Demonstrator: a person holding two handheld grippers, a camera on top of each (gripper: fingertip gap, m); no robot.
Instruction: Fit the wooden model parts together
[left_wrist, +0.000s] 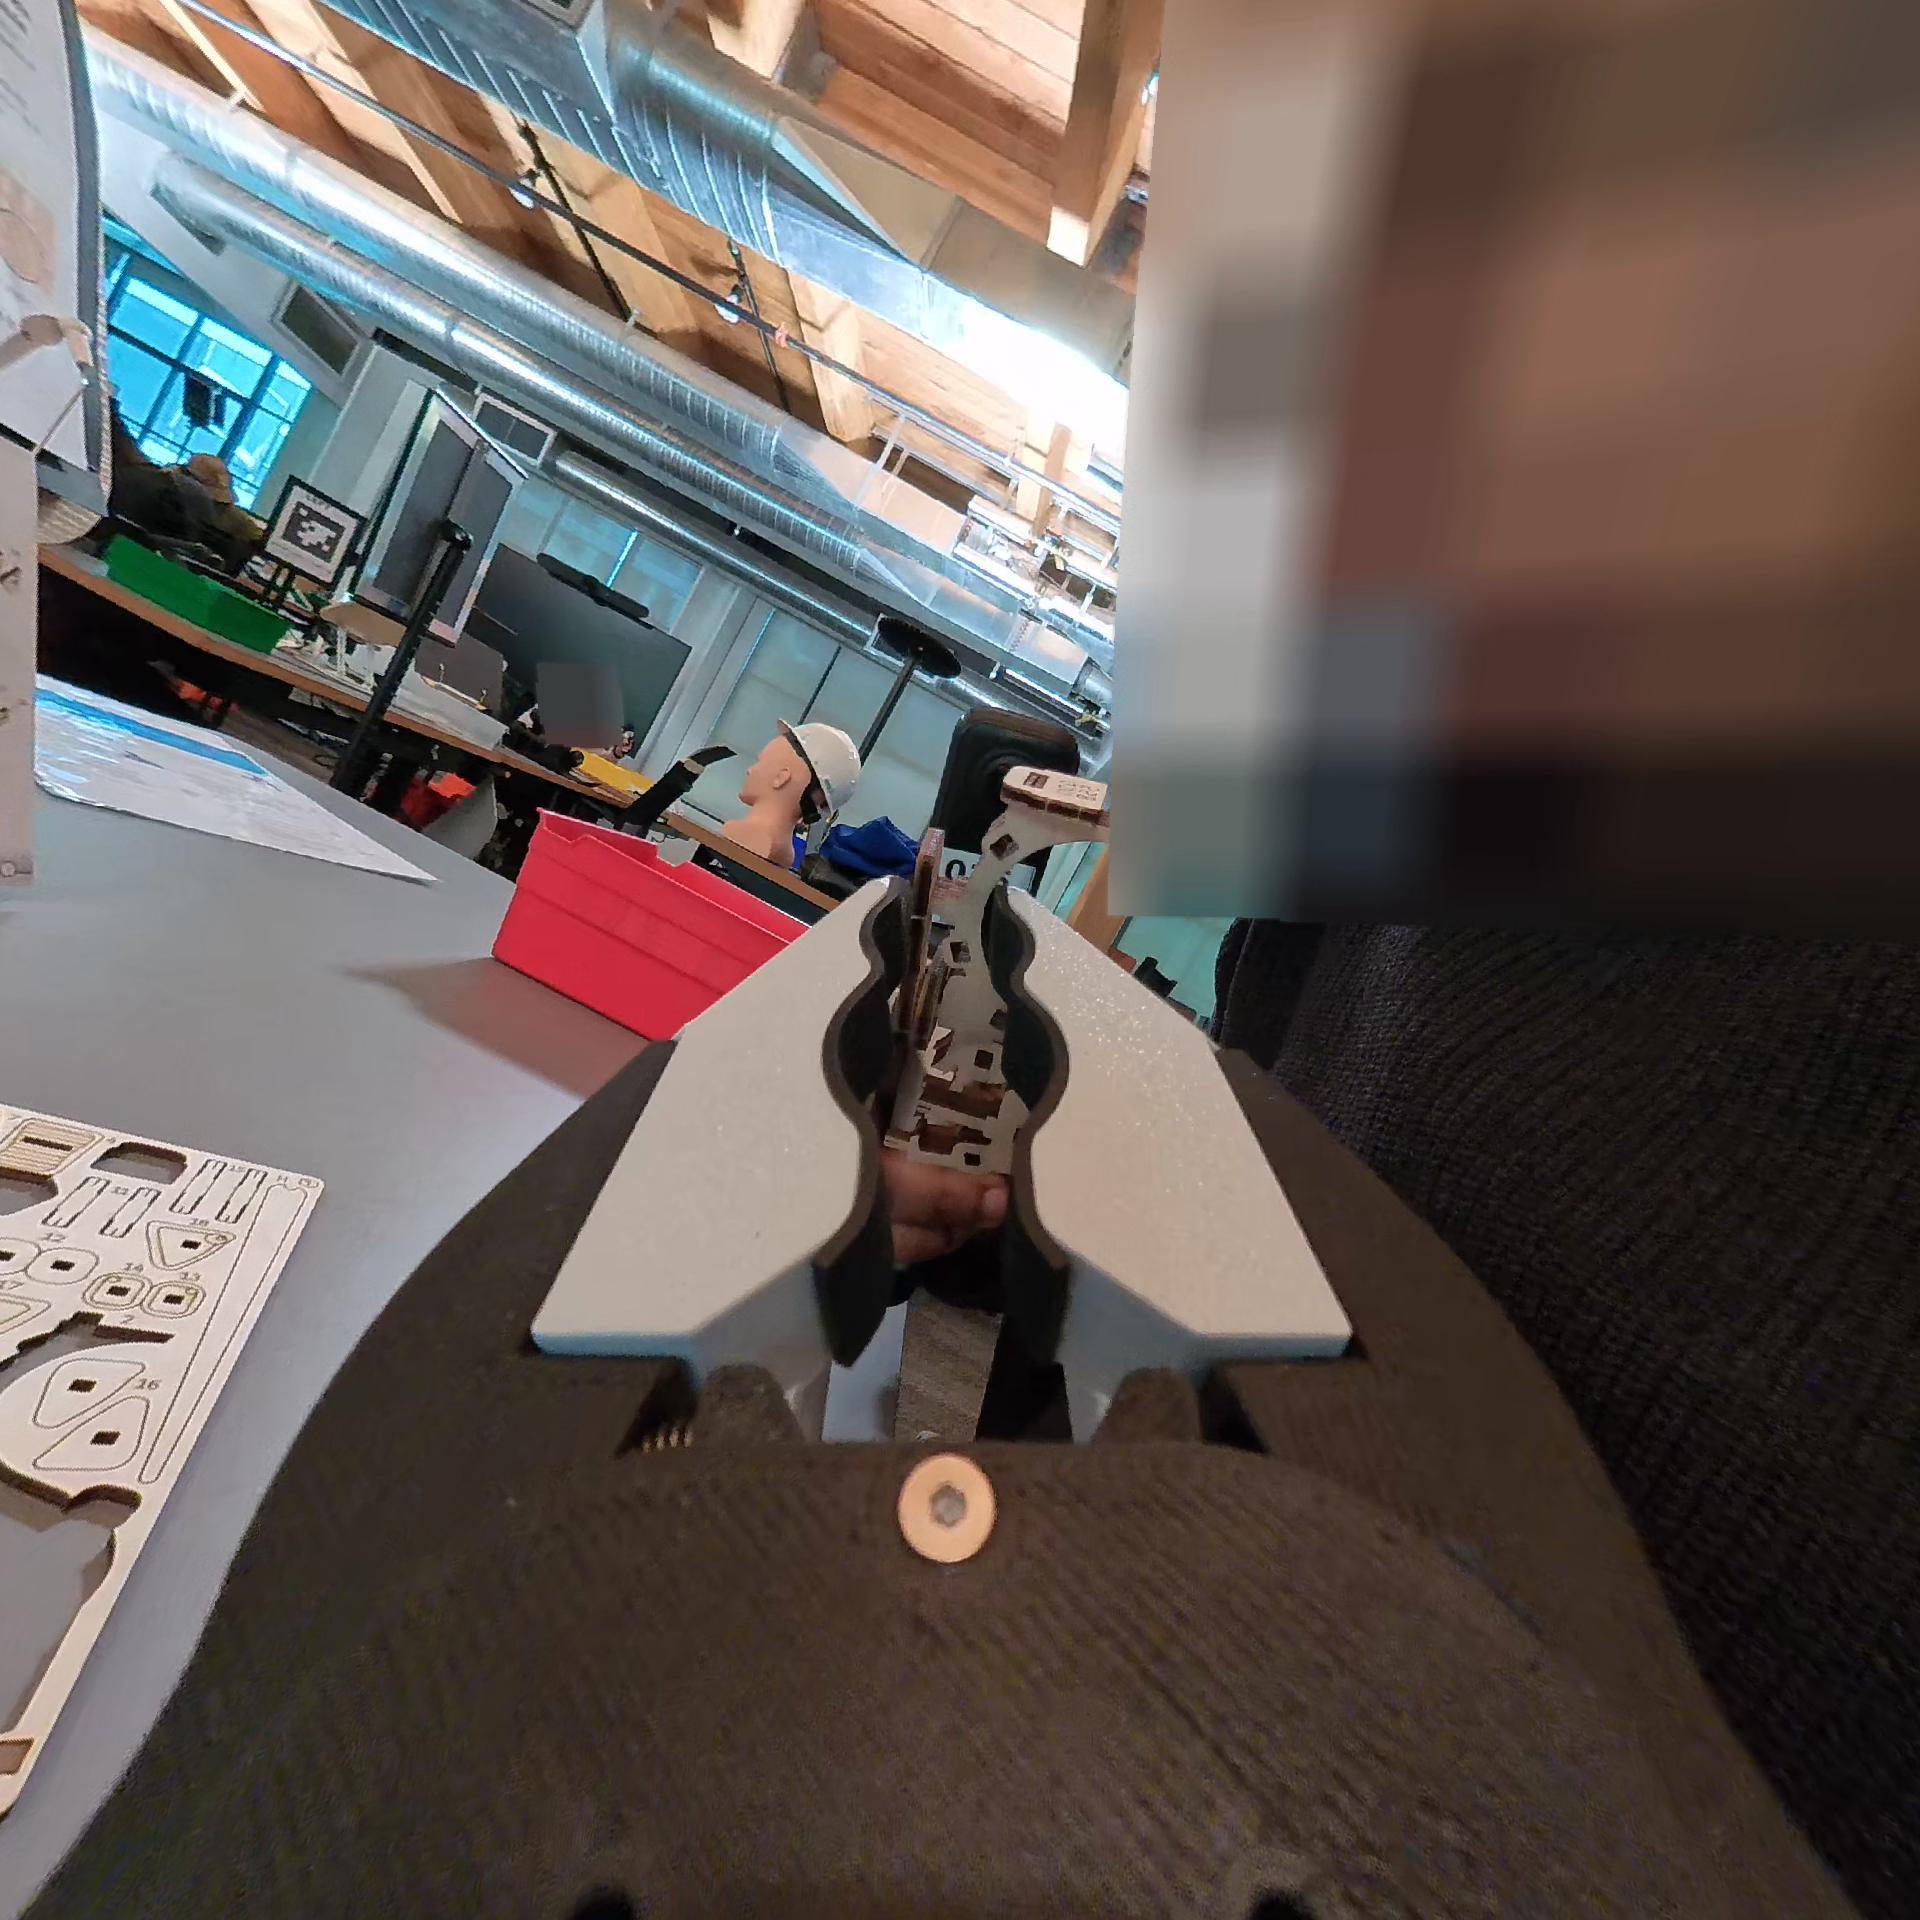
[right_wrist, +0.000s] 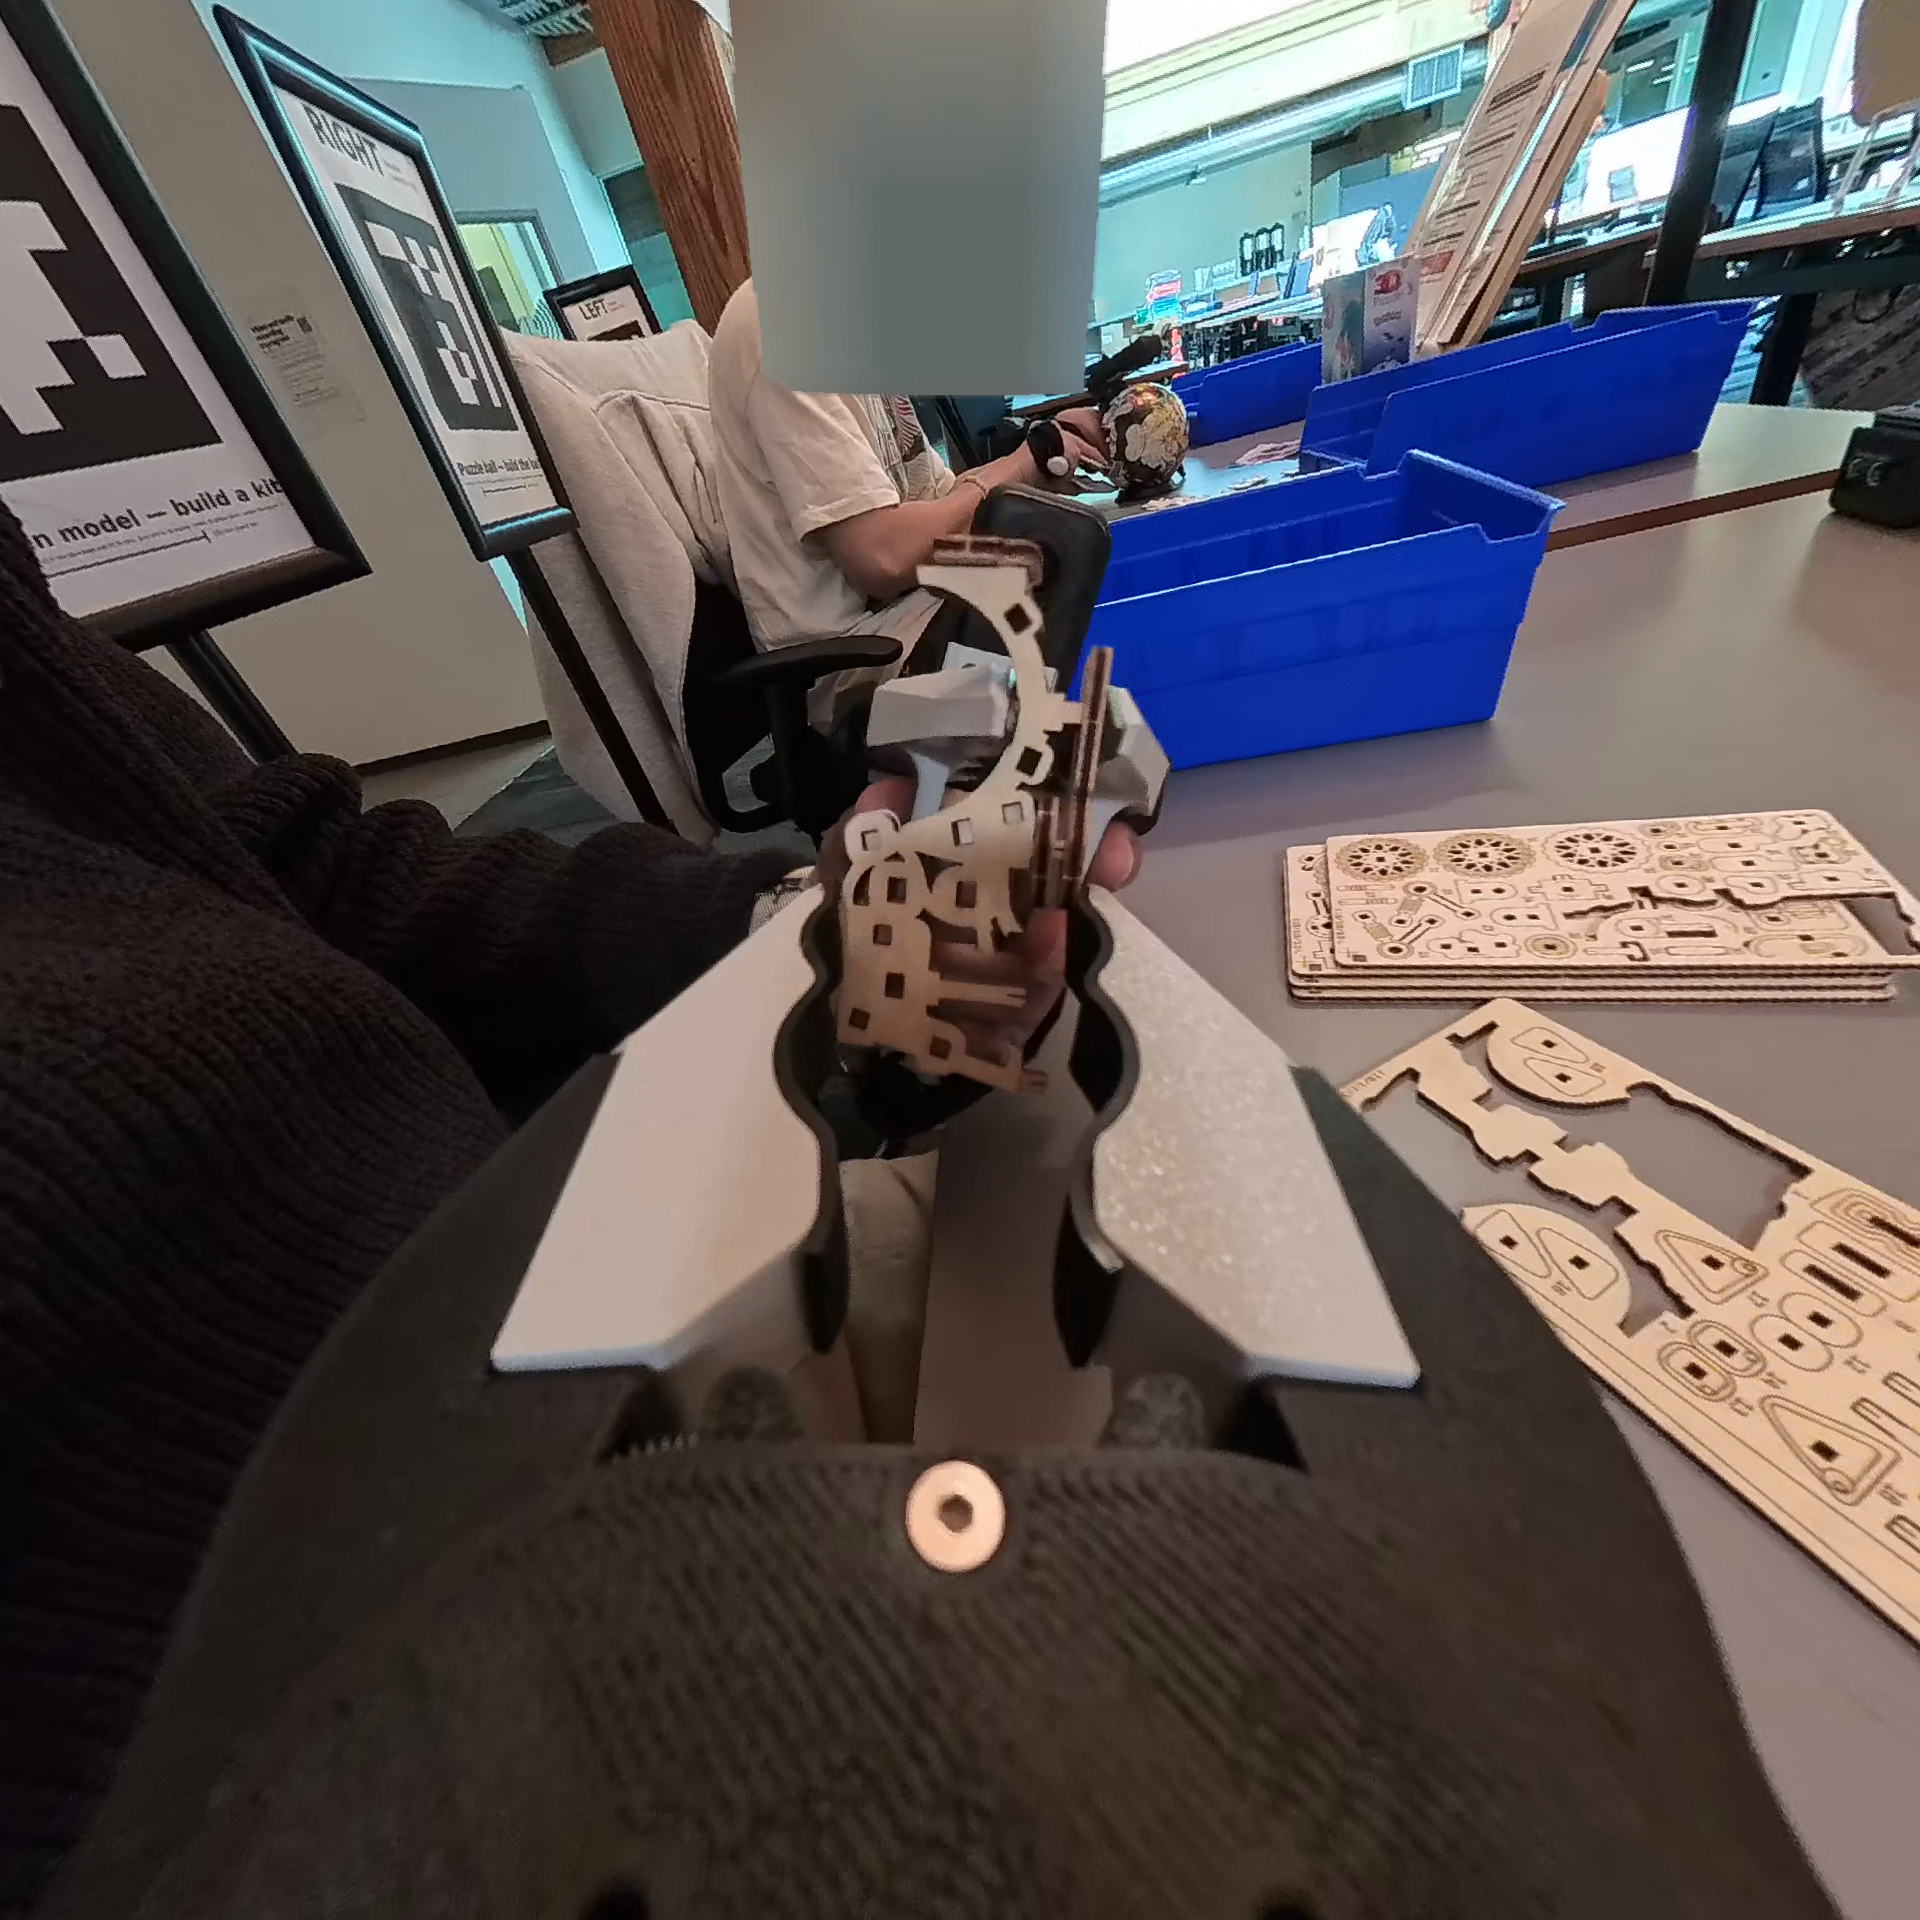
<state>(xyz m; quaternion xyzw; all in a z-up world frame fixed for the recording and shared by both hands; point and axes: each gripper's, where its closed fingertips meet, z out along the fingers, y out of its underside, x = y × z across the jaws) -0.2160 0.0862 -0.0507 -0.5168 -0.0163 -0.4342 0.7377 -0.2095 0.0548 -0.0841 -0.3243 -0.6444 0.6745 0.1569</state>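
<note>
The grey table (right_wrist: 1558, 727) is serving as the staging surface. It is carrying the blue bins (right_wrist: 1320, 613) at its far side, a red bin (left_wrist: 634, 935) near the left gripper's side, a stack of uncut wooden part sheets (right_wrist: 1600, 904) and one partly emptied sheet (right_wrist: 1662, 1278), all kept within reach. In the left wrist view the nearest sheet (left_wrist: 114, 1299) is lying flat, with some of its cut-outs already empty.

Above the table edge, in front of the person's dark knitted sleeve (right_wrist: 260, 987), the two tools are facing each other. The left gripper (left_wrist: 940, 997) is closing its jaws on the wooden model assembly (left_wrist: 961, 1081), pinching its lower, slotted portion so that the curved arm and its small top plate are standing clear above the fingertips; this hold is judged to be steadying the work for the other tool.

The right gripper (right_wrist: 945, 997) is standing with its jaws apart around the near end of the same assembly (right_wrist: 935, 956); whether its pads are touching the wood cannot be told. A thin dark-edged wooden piece (right_wrist: 1086, 769) is sitting edge-on against the assembly's right side, apparently the part being seated. The left gripper is appearing beyond as grey fingers (right_wrist: 935, 717).
</note>
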